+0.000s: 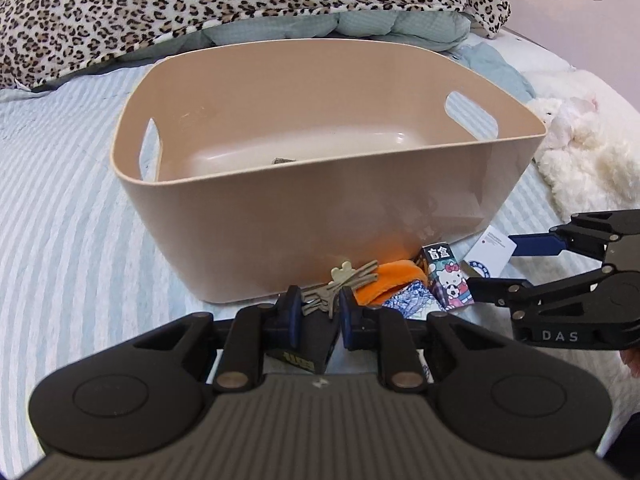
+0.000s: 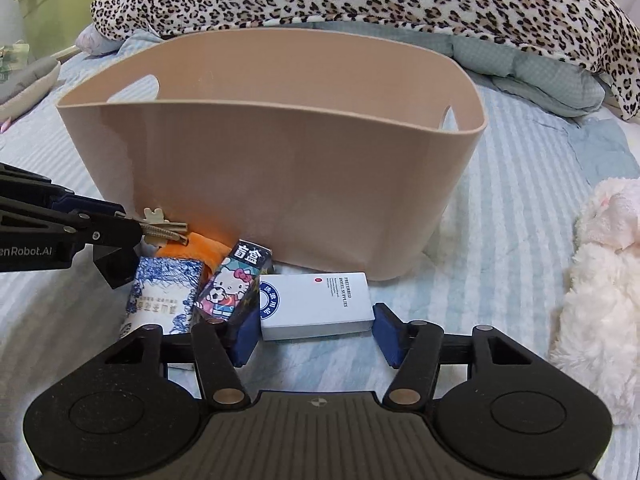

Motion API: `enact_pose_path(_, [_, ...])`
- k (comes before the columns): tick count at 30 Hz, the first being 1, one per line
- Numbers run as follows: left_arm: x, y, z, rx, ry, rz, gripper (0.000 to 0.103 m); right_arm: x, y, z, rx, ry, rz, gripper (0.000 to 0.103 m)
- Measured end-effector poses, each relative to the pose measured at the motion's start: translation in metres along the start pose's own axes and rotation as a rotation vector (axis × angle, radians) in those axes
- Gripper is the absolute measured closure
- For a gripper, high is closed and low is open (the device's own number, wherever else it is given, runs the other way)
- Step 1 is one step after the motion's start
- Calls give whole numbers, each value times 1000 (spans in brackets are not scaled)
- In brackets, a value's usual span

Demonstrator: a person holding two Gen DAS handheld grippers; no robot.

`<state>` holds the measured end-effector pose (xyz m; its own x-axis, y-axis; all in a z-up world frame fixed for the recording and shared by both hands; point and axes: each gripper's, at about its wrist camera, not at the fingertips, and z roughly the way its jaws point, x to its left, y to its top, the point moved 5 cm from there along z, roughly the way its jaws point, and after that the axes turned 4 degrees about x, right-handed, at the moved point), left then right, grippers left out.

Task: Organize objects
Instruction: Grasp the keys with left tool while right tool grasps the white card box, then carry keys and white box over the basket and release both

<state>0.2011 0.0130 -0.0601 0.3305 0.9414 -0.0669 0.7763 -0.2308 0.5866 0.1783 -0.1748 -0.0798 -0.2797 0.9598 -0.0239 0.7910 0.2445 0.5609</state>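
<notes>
Right claw (image 2: 316,330) straddles white box (image 2: 316,306), left pad touching it.

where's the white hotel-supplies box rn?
In the right wrist view, the white rectangular box lies on the striped bedsheet between the open right gripper fingers, before the beige plastic tub, right of the Hello Kitty box.

I see the beige bin (image 2: 272,184) upright on the bed. Against its near wall lie keys (image 2: 162,230), an orange cloth (image 2: 204,250), a Hello Kitty box (image 2: 232,286), a blue-patterned packet (image 2: 164,296) and a white box (image 2: 316,304).
</notes>
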Motion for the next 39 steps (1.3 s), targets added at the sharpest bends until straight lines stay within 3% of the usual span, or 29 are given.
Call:
enact_pose_path(13, [9, -3, -21, -18, 20, -15, 82, -2, -7, -26, -14, -39, -18, 47])
enact_pose_path(22, [7, -4, -53, -69, 32, -8, 82, -9, -2, -71, -116, -58, 1, 47])
enact_pose_path(39, [0, 51, -136, -351, 94, -37, 82, -27, 54, -130, -415, -87, 125, 47])
